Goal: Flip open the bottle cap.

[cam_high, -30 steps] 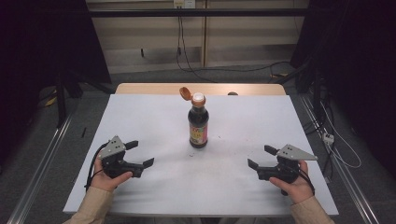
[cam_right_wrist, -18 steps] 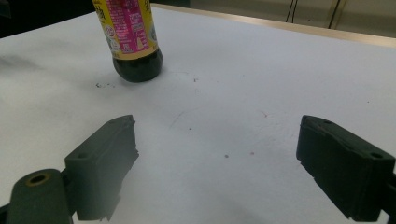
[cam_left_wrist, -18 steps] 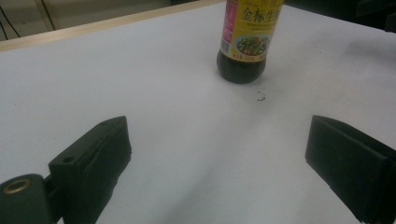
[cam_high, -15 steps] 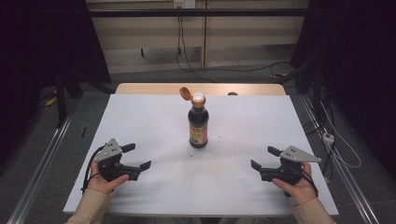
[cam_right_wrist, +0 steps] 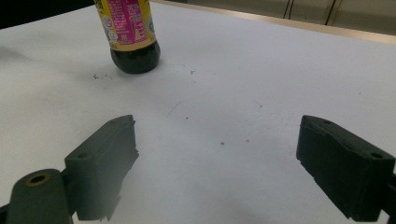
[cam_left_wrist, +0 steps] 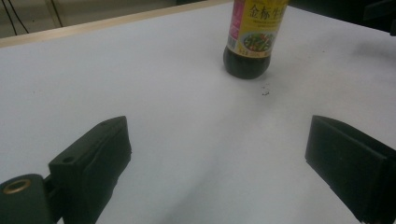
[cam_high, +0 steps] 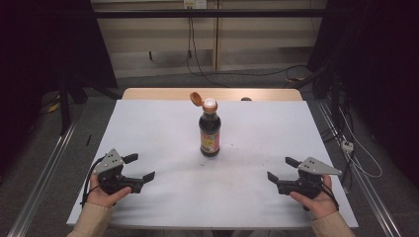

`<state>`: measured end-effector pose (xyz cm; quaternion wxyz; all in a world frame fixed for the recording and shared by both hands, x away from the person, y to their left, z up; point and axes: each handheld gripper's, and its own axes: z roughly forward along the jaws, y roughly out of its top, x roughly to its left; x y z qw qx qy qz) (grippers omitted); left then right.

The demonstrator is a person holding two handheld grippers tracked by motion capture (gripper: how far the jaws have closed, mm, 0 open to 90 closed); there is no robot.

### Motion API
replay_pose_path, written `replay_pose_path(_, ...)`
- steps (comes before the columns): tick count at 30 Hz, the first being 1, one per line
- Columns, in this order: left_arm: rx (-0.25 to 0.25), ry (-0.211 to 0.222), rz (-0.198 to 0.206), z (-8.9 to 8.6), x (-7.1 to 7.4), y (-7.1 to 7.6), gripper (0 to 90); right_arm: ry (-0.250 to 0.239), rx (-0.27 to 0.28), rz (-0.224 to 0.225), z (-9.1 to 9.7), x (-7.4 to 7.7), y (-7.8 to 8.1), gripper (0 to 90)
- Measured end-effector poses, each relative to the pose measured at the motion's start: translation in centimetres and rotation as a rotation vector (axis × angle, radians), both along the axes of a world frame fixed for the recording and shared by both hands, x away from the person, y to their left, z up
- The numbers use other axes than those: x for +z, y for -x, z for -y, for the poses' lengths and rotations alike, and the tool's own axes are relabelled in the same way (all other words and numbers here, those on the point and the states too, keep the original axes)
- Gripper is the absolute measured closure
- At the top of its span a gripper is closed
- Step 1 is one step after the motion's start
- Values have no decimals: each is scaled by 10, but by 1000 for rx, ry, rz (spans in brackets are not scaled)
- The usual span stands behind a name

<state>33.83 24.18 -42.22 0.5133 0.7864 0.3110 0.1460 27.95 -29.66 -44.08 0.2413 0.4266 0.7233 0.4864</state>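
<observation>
Bottle label (cam_left_wrist: 258, 23) — "金标生"

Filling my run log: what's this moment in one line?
sauce bottle: upright, cap flipped open | left hand-held gripper: open, empty | right hand-held gripper: open, empty

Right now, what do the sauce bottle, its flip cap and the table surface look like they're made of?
Sauce bottle: probably clear plastic or glass, glossy; dark liquid shows through below a printed label, and which of the two it is stays open.
Flip cap: likely orange-brown moulded plastic, hinged open.
Table surface: matte white sheet, lightly speckled, over a pale wood-look edge.
</observation>
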Motion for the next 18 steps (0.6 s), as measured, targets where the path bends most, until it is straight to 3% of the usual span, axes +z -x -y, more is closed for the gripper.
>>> replay_pose_path(9, -3, 11, 4, -6, -1, 4, 66, 8, -15, 2, 4, -1, 5, 117)
replay_pose_path(11, 0, -5, 12, -8, -1, 4, 66, 17, -14, 4, 5, -2, 6, 118)
replay_pose_path(13, 3, 14, 0, -9, -3, 5, 66, 10, -14, 4, 6, -3, 7, 118)
replay_pose_path(18, 6, 8, 3, -11, -4, 5, 66, -14, -23, 4, 9, -5, 7, 118)
